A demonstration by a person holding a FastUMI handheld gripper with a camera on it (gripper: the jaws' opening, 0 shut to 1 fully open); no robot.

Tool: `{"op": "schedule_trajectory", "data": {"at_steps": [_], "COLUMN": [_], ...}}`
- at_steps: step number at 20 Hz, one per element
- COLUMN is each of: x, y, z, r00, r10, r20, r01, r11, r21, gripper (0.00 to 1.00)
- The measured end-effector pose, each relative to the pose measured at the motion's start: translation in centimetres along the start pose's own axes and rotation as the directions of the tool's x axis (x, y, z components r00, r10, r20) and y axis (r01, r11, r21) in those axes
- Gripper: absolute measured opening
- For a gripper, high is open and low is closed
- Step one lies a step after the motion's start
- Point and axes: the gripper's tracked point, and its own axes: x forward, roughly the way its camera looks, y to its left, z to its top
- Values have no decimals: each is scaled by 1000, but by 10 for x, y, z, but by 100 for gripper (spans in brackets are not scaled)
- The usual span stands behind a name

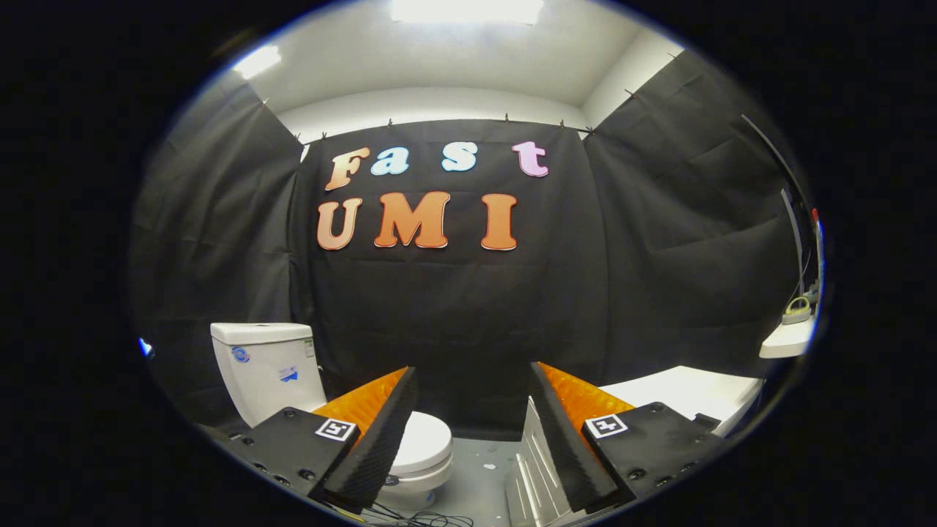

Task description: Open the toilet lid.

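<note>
- White porcelain is what catches the eye low down: a toilet stands on the floor against the black cloth wall, off to the left of the gripper.
- Its cistern rises upright at the back, with small stickers on the front face that are too small to make out.
- The toilet lid is down, lying flat over the bowl, and shows just past the left finger, which covers part of it.
- The gripper hangs in the air with its two fingers spread wide apart; nothing sits between them and neither touches the toilet.
- Between the fingers you look through to the grey floor and the foot of the cloth wall.
- Just beside the right finger stands a pale ribbed panel, upright on the floor; what it belongs to I cannot tell.
- Beyond the right finger is a white flat surface, and higher up, further right, a small white shelf with a roll of something on it.
- Some dark cables lie on the floor at the base of the bowl.
- Overhead, a ceiling light glows above the cloth.
</note>
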Motion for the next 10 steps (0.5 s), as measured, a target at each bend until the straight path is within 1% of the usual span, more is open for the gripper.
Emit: {"op": "schedule_trajectory", "data": {"at_steps": [4, 7, 10], "x": [25, 52, 73], "y": [18, 43, 62], "z": [29, 15, -3], "r00": [998, 999, 998], "r10": [7, 34, 60], "r20": [61, 34, 4], "r01": [-11, -39, -60], "r11": [998, 987, 974], "r21": [63, 157, 220], "gripper": [98, 99, 99]}}
